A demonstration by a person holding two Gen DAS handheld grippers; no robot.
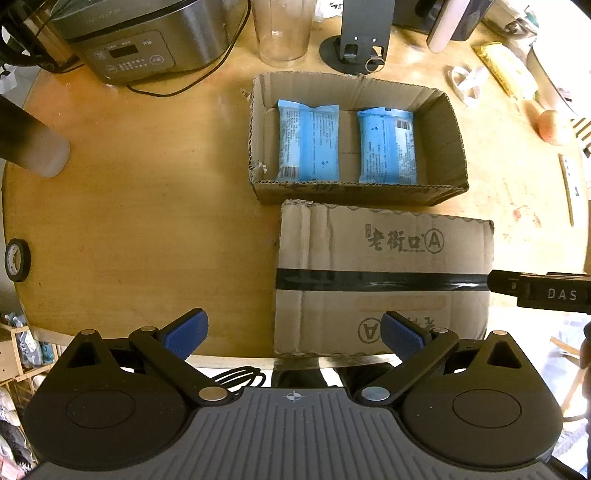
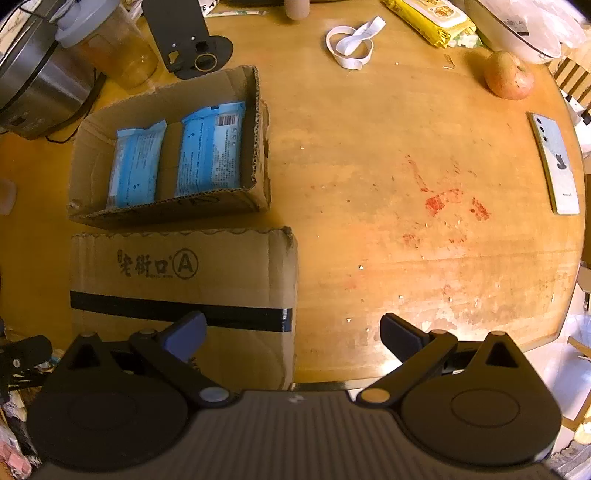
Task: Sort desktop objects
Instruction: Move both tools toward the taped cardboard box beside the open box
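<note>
Up along the far edge of the counter [image 2: 369, 166] most stuff was cut off by the frame: a rice cooker [image 1: 147, 37], a clear cup [image 1: 282, 29] and a yellow packet [image 2: 430, 18] only showed in part, and the print on the two blue packs [image 1: 308, 142] was too small to read. Those packs lay side by side inside the open cardboard box [image 1: 448, 122], well ahead of both tools. A closed box [image 1: 384, 254] with a black tape stripe sat just in front of it, at the near counter edge. The left tool [image 1: 293, 334] hung over that edge with its jaws spread wide, holding nothing, right pad over the closed box's corner. The right tool [image 2: 291, 334] was wide apart too, empty, hovering between the closed box and bare wood. A phone [image 2: 556, 162] lay far right.
</note>
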